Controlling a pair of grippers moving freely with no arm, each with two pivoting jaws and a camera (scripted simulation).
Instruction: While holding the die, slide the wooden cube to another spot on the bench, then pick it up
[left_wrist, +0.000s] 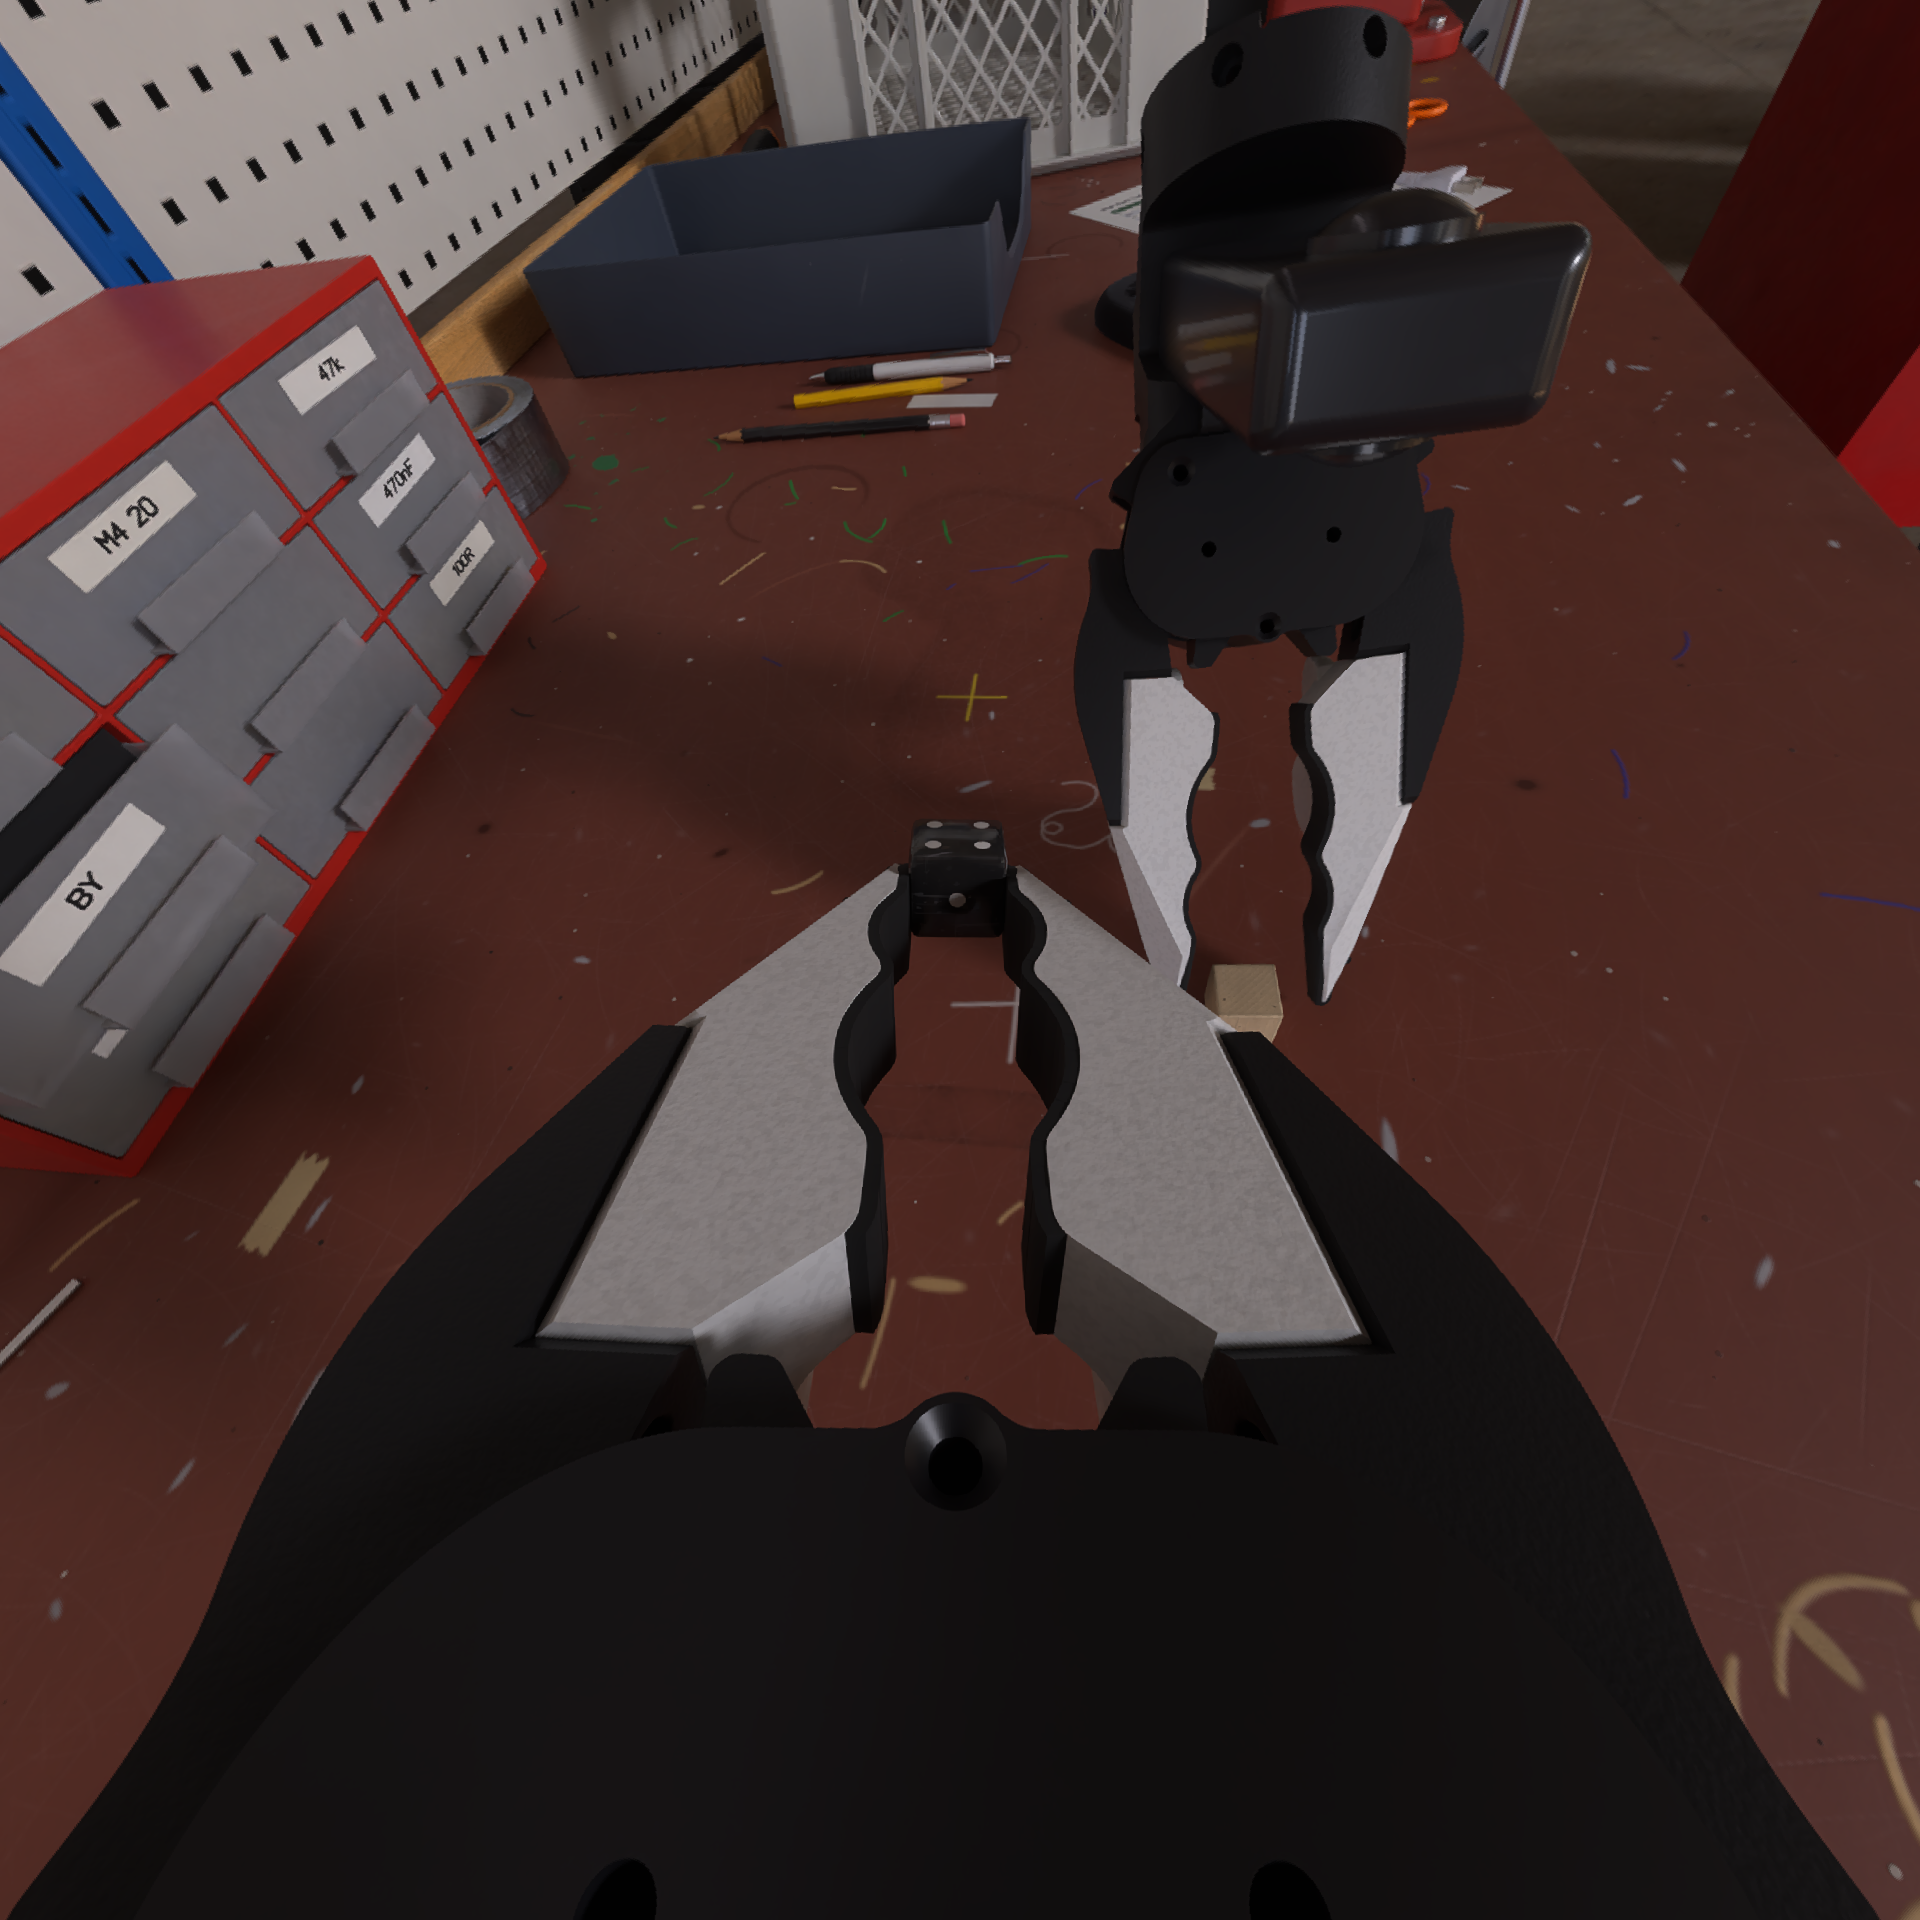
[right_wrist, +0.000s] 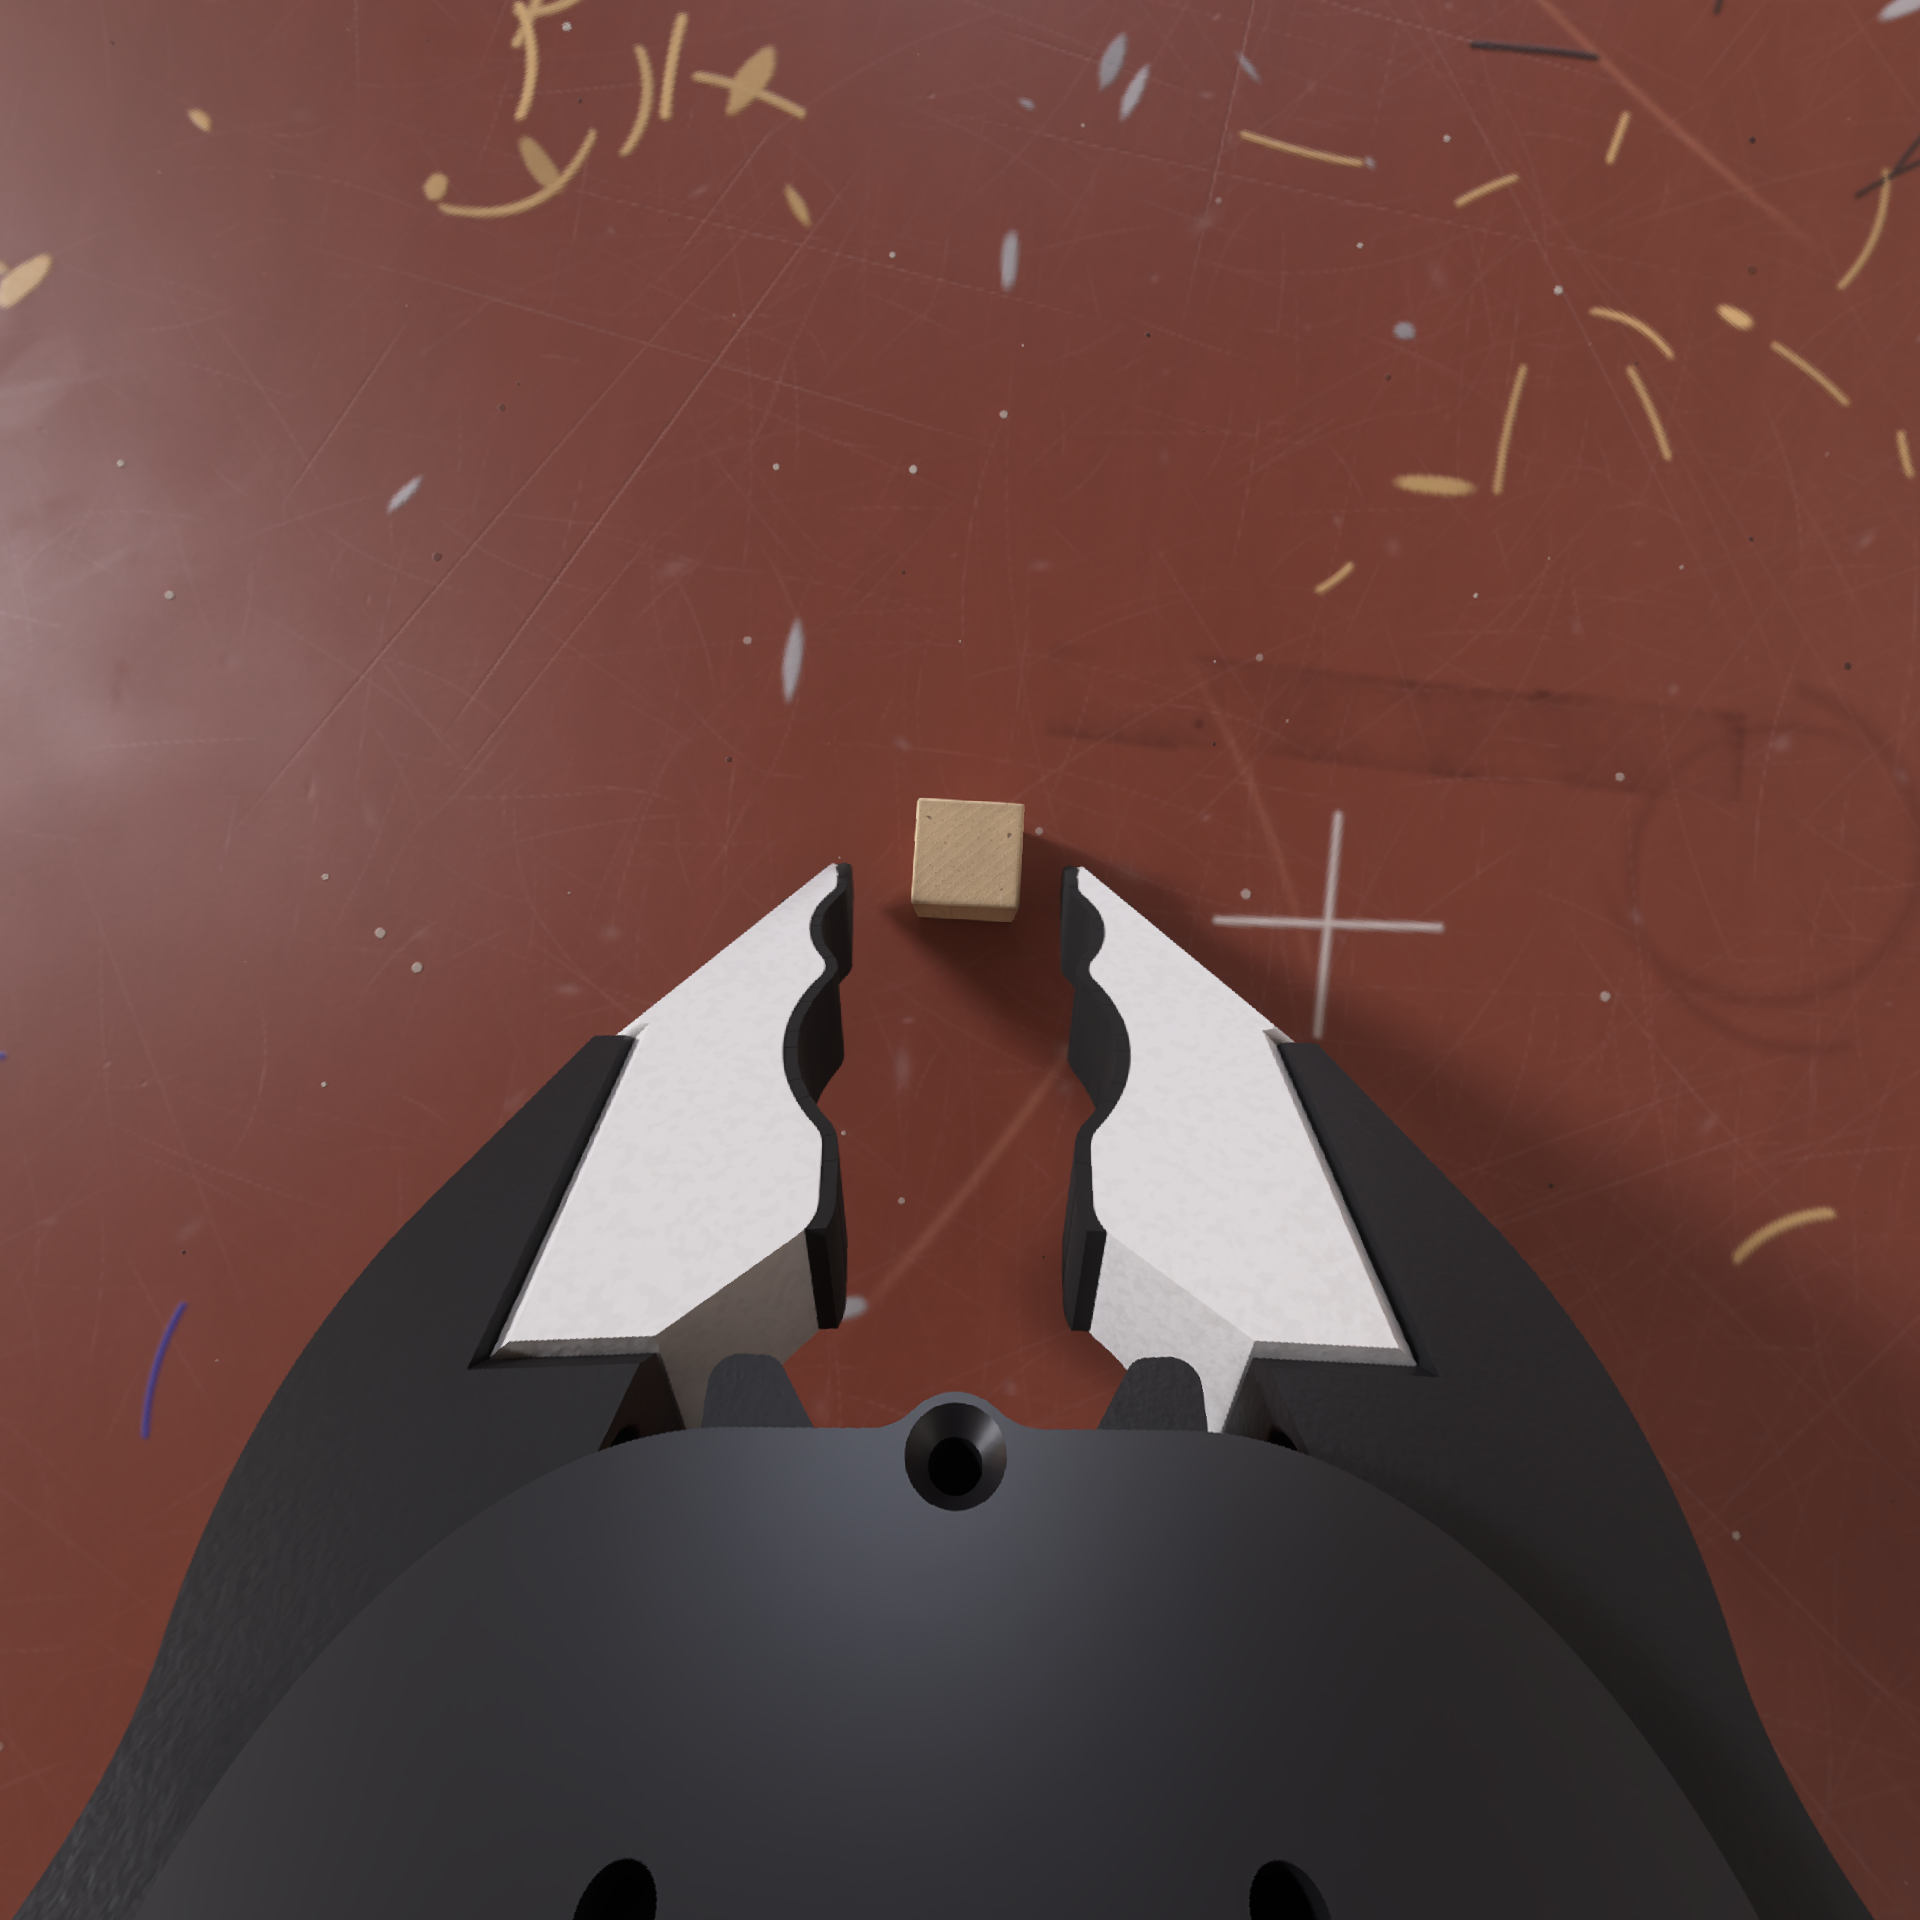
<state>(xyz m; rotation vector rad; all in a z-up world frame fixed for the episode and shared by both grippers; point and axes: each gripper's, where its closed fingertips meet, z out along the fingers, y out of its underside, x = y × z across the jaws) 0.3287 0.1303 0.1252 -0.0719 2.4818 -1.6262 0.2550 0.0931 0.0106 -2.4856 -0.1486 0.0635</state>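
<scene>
My left hand-held gripper (left_wrist: 956, 883) is clamped on the black die (left_wrist: 957, 878) at centre frame in the left wrist view, the die pinched at the very fingertips and lifted clear of the red-brown bench (left_wrist: 1558, 1143). To the right of it my right hand-held gripper (left_wrist: 1252, 971) points down with its jaws apart, tips just above the wooden cube (left_wrist: 1244, 1000), which sits on the bench at right of centre, partly hidden behind my left finger. In the right wrist view the cube (right_wrist: 967, 859) lies just beyond and between the parted fingertips (right_wrist: 840, 904), slightly left of the midline, near a white chalk cross (right_wrist: 1328, 923) to its right; I cannot tell whether either tip touches it, but none appears to. A red drawer cabinet (left_wrist: 208, 675) fills the left of the left wrist view, with a dark tray (left_wrist: 790, 260), pencils (left_wrist: 842, 428) and a roll of tape (left_wrist: 514, 436) toward the top. By my reading the slide is the step in hand. To do it well I would lower the right tips until they flank the cube low on its sides, keep them level with the bench, and push slowly so the small block does not tip or spin out of the gap. The open bench toward the top of the right wrist view looks the safest heading. My left grip should stay steady throughout, since the die is held only by the tips.
</scene>
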